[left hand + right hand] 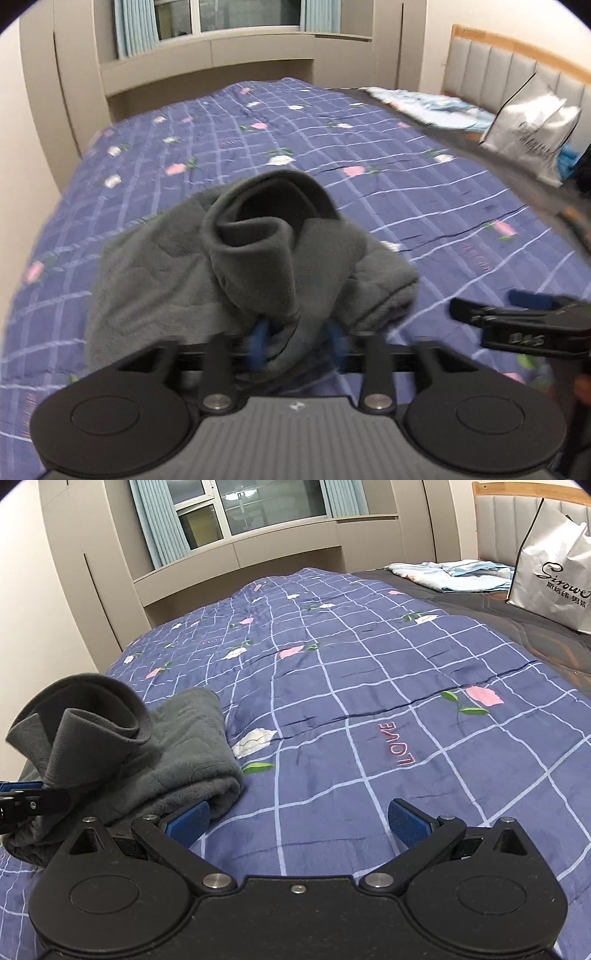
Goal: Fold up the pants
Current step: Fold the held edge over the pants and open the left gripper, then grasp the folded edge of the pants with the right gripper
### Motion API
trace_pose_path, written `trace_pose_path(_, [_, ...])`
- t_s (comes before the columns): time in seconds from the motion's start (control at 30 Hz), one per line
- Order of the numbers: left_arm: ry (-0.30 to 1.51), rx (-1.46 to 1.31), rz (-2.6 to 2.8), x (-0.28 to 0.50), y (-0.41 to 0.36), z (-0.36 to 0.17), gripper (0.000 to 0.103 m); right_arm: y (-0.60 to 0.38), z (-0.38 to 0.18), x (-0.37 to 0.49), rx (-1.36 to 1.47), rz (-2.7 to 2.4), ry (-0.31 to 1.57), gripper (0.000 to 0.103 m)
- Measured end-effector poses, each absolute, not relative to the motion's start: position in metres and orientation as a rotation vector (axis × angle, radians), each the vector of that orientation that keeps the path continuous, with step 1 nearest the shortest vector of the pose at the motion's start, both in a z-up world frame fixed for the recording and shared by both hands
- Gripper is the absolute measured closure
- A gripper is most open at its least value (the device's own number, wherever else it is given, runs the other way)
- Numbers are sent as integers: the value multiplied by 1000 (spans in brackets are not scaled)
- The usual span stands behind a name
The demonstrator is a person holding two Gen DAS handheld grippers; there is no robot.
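The grey fleece pants (pixel 229 266) lie bunched on the blue checked quilt (pixel 369 155). My left gripper (pixel 297 345) is shut on a fold of the pants, and a cuff stands up in a loop just beyond its blue pads. In the right wrist view the pants (pixel 177 753) lie at the left, with the left gripper (pixel 22 801) holding them from the left edge. My right gripper (pixel 299 821) is open and empty over the quilt, its left pad (pixel 188 821) close beside the pants' edge. It also shows at the right in the left wrist view (pixel 524 325).
A white shopping bag (pixel 554 576) stands at the far right by the padded headboard (pixel 517 66). Folded light-blue cloth (pixel 454 572) lies near it on a dark grey sheet. A beige cabinet and window (pixel 258 513) are beyond the bed.
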State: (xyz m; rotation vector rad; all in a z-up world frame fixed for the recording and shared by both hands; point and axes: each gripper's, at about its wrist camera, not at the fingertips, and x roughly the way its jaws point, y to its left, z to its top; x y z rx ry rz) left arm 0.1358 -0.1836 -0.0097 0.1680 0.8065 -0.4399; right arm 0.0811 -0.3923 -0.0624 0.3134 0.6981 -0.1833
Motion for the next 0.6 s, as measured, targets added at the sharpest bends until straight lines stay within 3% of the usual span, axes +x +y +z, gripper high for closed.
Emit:
trace_pose_path(0.17, [811, 91, -469, 137, -166, 0, 28, -382, -58, 81, 320, -157, 695, 0])
trace_pose_path(0.27, [799, 52, -431, 135, -147, 6, 13, -375, -55, 82, 324, -131, 701, 0])
trace_pose_path(0.4, [802, -29, -345, 135, -112, 14, 6, -364, -51, 82, 343, -77, 710, 0])
trace_pose_path(0.6, [791, -93, -152, 141, -48, 11, 2, -333, -40, 86, 317, 19, 691, 0])
